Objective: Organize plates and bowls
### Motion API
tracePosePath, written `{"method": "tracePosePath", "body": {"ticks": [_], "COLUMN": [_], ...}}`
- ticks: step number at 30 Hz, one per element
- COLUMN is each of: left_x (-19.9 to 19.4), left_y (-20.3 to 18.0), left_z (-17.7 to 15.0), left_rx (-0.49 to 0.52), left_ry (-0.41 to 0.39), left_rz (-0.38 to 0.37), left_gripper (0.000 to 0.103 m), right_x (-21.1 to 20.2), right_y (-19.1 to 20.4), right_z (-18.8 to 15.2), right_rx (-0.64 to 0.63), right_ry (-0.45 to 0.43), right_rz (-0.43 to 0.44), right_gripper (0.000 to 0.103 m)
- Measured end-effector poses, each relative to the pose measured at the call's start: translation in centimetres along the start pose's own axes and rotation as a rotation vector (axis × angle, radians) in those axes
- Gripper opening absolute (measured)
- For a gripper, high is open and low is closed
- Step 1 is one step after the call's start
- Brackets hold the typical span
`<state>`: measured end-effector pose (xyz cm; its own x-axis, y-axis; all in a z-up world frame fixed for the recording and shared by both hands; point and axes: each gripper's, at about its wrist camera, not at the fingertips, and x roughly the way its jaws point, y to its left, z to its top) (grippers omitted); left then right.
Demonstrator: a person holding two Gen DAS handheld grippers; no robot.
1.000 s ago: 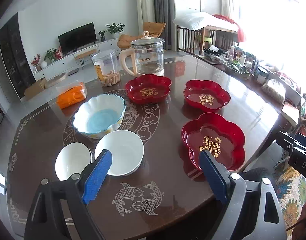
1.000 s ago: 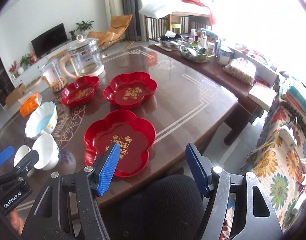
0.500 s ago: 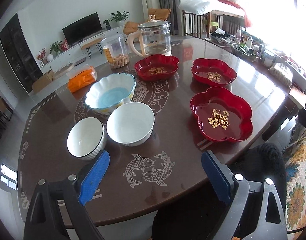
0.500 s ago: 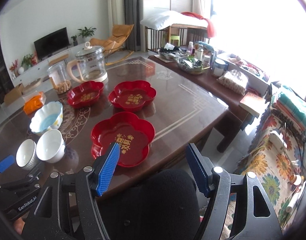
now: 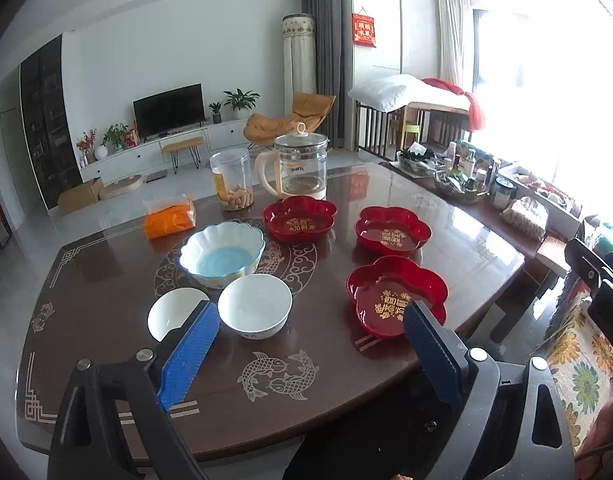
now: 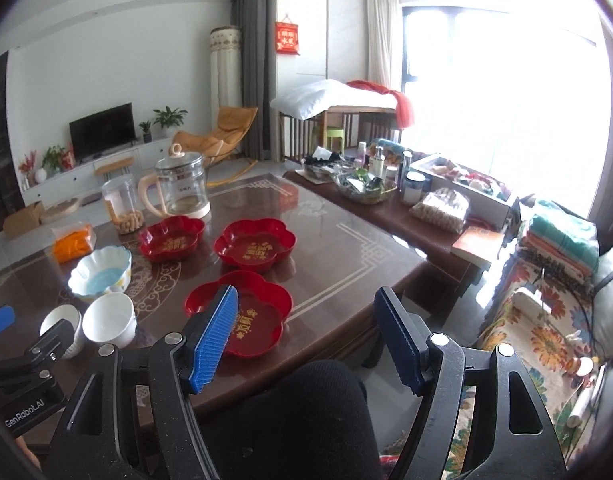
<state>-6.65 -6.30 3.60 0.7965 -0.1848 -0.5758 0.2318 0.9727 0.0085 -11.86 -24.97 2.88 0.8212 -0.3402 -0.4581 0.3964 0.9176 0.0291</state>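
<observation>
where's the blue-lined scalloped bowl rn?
Left wrist view: the scalloped bowl sits left of centre on the table, behind the two white bowls, near the orange packet.

White walls, television (image 5: 169, 111), orange lounge chair (image 5: 291, 117), grey curtain (image 5: 325, 36), bright window (image 6: 506, 92)

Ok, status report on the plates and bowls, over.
Left gripper and right gripper open, empty, above near table edge. Three red plates, three bowls unstacked. Nothing blocking them.

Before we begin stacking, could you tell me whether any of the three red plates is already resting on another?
No, the three red plates each lie separately on the table, with bare tabletop between them.
</observation>
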Motion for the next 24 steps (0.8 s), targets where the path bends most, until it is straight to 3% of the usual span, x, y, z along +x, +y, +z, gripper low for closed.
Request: {"method": "tracePosePath", "body": {"ticks": [2,5,8,11,13,17,21,24], "left_x": [-1.1,-1.7,-0.5,2.9,5.1,7.8,9.6,10.9], "left_y": [-0.1,-0.7,-1.5,-2.0,-2.5,-3.6,-3.7,-3.3], "left_z": [0.2,0.0,-0.7,-1.8,-2.6,-3.7,-3.4,-2.8], "left_rx": [0.008,0.059,0.085,0.063,0.063,0.148,0.156,0.142], "left_ry": [-0.055,-0.127,-0.102,0.064,0.146,0.168,0.186,0.208], "left_rz": [-0.004,-0.033,-0.085,-0.136,-0.12,0.026,0.07,0.084], "left_gripper": [0.093,0.093,0.093,0.093,0.093,0.093,0.093,0.093], "right_x": [-1.7,-3.1,-2.2,0.4,2.0,4.8,8.1,9.5], "right_y": [-1.1,-2.1,-2.5,-3.2,-3.3,-3.0,-4.6,-5.6], "right_z": [0.3,0.6,0.7,-0.2,-1.1,-2.7,-3.8,-4.4], "right_rx": [0.079,0.118,0.103,0.152,0.133,0.05,0.101,0.107], "right_ry": [-0.104,-0.229,-0.244,-0.151,-0.094,0.031,0.183,0.234], "right_rz": [0.072,0.111,0.183,0.285,0.278,0.215,0.177,0.139], "right_gripper": [0.074,0.075,0.08,0.08,0.08,0.08,0.08,0.08]}}
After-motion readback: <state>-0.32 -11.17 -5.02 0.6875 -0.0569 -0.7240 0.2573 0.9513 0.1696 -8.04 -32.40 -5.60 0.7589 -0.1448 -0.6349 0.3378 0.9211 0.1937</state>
